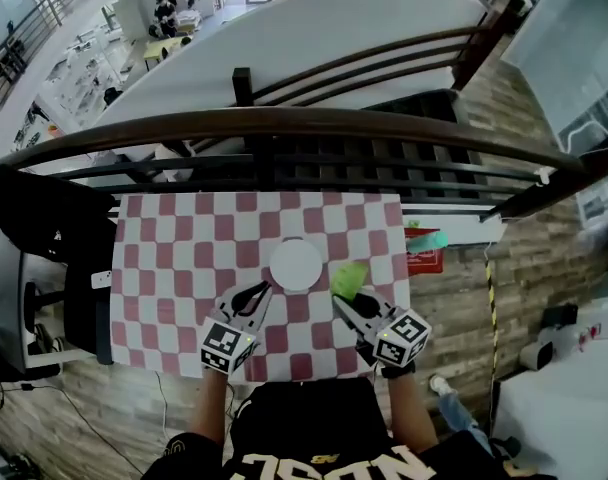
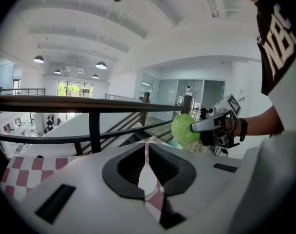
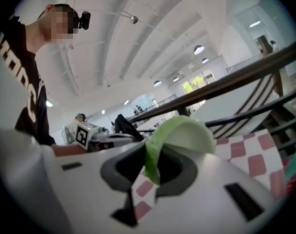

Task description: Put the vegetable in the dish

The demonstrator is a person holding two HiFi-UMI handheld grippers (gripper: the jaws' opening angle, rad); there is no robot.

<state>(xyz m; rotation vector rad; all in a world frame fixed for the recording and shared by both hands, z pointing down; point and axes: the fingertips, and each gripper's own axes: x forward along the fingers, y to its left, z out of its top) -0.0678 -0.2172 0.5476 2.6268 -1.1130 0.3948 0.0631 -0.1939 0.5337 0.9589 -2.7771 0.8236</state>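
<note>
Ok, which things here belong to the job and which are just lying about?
Job: leafy green vegetable, clamped in the right tongs; round white dish.
Lying about: red box by the red-and-white checked cloth's right edge; shut, empty left tongs.

**Operator and hand-held rig: outward appearance**

- Black short-sleeved T-shirt (image 1: 294,443) with pale block lettering, lower middle of the head view.
- Small black camera (image 3: 83,19) worn on the head, upper left of the right gripper view.
- Dark wristband (image 2: 242,129), right of the left gripper view.
- The left gripper (image 1: 265,289) and right gripper (image 1: 344,302) have pale grey bodies and black jaws.
- Each carries a white marker cube (image 1: 228,346) printed with black squares.
</note>
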